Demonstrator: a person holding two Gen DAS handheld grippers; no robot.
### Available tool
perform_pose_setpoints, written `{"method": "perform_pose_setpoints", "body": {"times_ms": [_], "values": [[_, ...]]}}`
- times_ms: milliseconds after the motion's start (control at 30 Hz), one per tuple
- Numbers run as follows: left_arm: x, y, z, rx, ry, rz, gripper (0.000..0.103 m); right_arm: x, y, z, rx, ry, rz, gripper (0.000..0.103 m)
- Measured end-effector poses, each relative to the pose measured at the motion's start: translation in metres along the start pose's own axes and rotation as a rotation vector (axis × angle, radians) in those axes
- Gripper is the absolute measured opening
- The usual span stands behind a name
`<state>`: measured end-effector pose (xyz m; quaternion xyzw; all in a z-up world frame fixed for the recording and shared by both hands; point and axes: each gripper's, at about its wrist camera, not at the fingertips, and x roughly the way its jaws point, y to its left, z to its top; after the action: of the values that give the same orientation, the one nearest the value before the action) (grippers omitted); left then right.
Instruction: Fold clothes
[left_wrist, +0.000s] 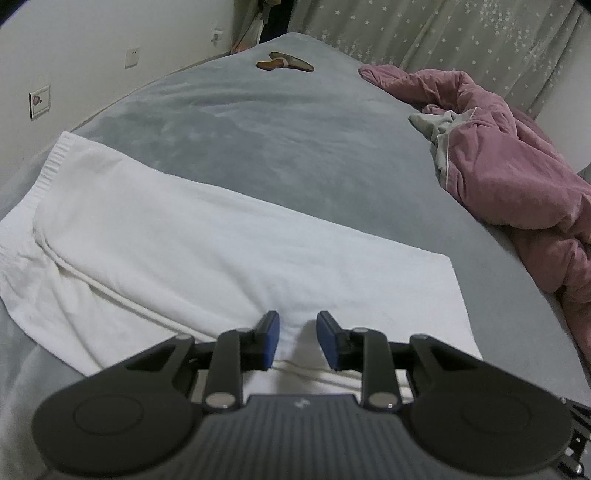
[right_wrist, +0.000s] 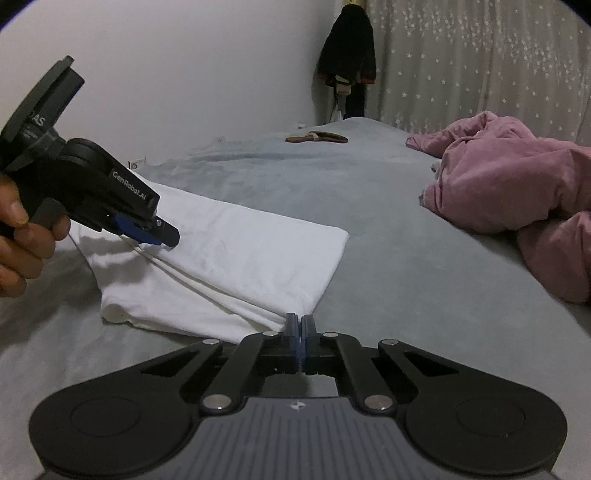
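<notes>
White garment lies half-folded, near left on bed. Right gripper pinched together at its near corner; left gripper apart over the hem. Lift both corners evenly.

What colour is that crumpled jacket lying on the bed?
The jacket is dusty pink with thin white piping, clearest in the left wrist view.

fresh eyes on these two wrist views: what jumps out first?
The white garment, partly folded, lies bright against the grey bed cover in the middle foreground. The left gripper hangs over its near part with jaws apart, while the right gripper is shut at the garment's near corner; whether it pinches cloth is hard to tell. A crumpled pink garment is heaped at the right of the bed.
</notes>
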<state>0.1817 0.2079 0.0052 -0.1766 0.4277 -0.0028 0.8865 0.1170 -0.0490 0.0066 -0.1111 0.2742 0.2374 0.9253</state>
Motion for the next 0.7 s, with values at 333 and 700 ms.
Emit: {"method": "perform_pose_setpoints", "body": {"times_ms": [333,700], "values": [[0.000,0.008,0.003,-0.047,0.013,-0.035,0.024,-0.003,0.005,-0.004,-0.130,0.005,0.033,0.002],[-0.004,0.006,0.004,-0.053,0.018,-0.040,0.030,-0.003,-0.002,0.007,-0.117,0.006,0.056,0.002]]}}
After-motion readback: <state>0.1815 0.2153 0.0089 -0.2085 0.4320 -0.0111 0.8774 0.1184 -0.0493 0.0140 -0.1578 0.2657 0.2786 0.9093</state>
